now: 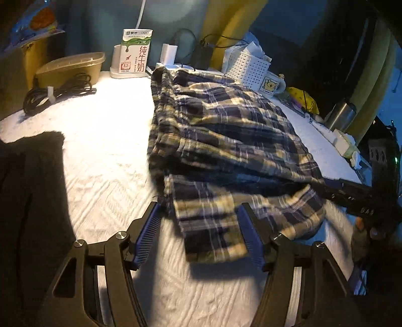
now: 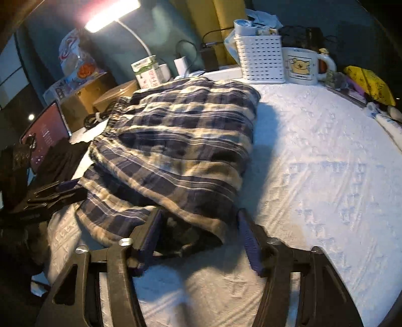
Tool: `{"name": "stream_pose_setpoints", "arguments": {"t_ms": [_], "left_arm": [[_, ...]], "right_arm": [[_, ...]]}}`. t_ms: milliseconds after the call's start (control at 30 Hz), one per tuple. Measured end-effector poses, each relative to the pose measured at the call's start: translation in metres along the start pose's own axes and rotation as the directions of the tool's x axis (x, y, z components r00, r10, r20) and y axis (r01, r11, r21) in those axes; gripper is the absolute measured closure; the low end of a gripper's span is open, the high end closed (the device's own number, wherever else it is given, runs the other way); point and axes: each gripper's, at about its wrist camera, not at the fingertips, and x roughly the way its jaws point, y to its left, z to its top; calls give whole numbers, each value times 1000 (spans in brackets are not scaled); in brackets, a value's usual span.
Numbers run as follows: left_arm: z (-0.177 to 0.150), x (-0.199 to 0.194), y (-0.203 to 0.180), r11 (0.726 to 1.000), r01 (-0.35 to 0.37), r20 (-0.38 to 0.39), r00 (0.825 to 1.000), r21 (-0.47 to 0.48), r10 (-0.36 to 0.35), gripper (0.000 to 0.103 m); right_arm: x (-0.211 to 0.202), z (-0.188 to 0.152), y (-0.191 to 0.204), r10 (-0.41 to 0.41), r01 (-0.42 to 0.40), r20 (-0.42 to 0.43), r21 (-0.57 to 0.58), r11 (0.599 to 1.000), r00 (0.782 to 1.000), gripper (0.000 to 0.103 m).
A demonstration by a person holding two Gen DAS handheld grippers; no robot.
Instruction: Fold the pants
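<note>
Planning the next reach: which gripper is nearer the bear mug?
Right. The right gripper sits at the plaid pants' near edge on the side where the bear mug stands; the left gripper works the pants' opposite side, farther from it.

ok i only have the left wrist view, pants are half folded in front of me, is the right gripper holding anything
Observer: No. The right gripper is open, its fingers either side of the near edge of the plaid pants.
Operator: what's on my left past the dark cloth
Observer: A laptop with its screen lit, out of your frame.
Operator: where's the light coming from
Observer: A desk lamp bent over the far edge, its head above the milk carton.
Operator: and my own gripper
Observer: The left gripper is open too, with the pants' hem between its fingers.
</note>
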Motion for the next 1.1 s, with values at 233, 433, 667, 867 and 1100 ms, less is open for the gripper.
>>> {"name": "stream_pose_setpoints", "arguments": {"t_ms": [233,433,667,867,1100], "left_arm": [[23,-4,-4,995,97,-26,995,-39,-98,83],[37,-24,-13,998,68,-40,997,5,-68,82],[16,-57,3,999,-44,-11,999,6,44,76],[-7,-75,26,995,-90,8,996,-36,90,64],[-22,-75,34,994,-98,-2,995,-49,98,62]], "right_arm": [[-6,4,-4,-40,39,27,9,999,999,88],[-32,10,16,-139,147,81,-107,983,987,72],[-46,10,65,-99,134,147,-250,959,984,17],[-5,-2,138,19,12,63,-465,885,998,23],[59,-15,190,-14,-3,-23,-592,806,1000,81]]}}
